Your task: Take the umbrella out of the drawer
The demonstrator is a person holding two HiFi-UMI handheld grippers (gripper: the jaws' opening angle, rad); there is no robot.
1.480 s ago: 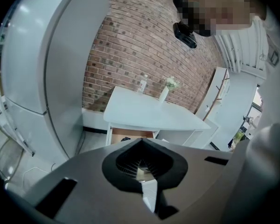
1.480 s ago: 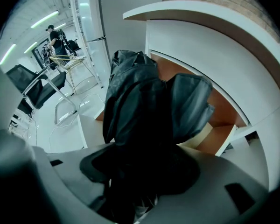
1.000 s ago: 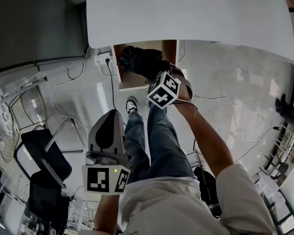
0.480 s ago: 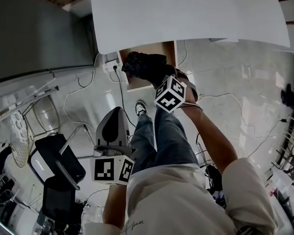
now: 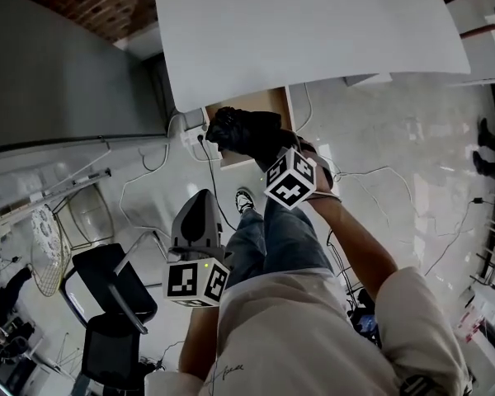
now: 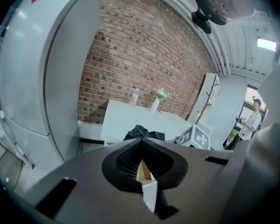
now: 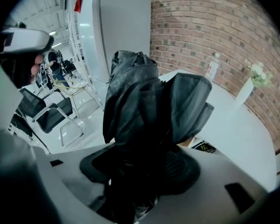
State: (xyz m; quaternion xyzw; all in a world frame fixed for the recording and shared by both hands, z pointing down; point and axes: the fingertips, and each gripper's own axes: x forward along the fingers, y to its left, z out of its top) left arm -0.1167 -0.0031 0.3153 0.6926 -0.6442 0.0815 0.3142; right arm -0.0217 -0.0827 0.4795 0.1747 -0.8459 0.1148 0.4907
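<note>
Umbrella [image 5: 243, 130]: black, folded, its canopy slack and crumpled. It was held just over the open drawer [image 5: 268, 101] by the right gripper [image 7: 140, 171], whose jaws were set wide and clamped on the bundle. Slippage was judged possible, as mostly soft fabric was pinched. A loose fold could be snagged on the bench [image 5: 313, 31] edge at 12 o'clock. The left gripper [image 5: 200, 209], at 7 o'clock, was closed and empty.

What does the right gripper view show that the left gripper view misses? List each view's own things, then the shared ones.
Right gripper view only: the black chairs and the right gripper clamped on the umbrella. Left gripper view only: the fan overhead, the right gripper's marker cube, and the left gripper, shut and empty. Both: umbrella, white table, bottle, vase, brick wall.
</note>
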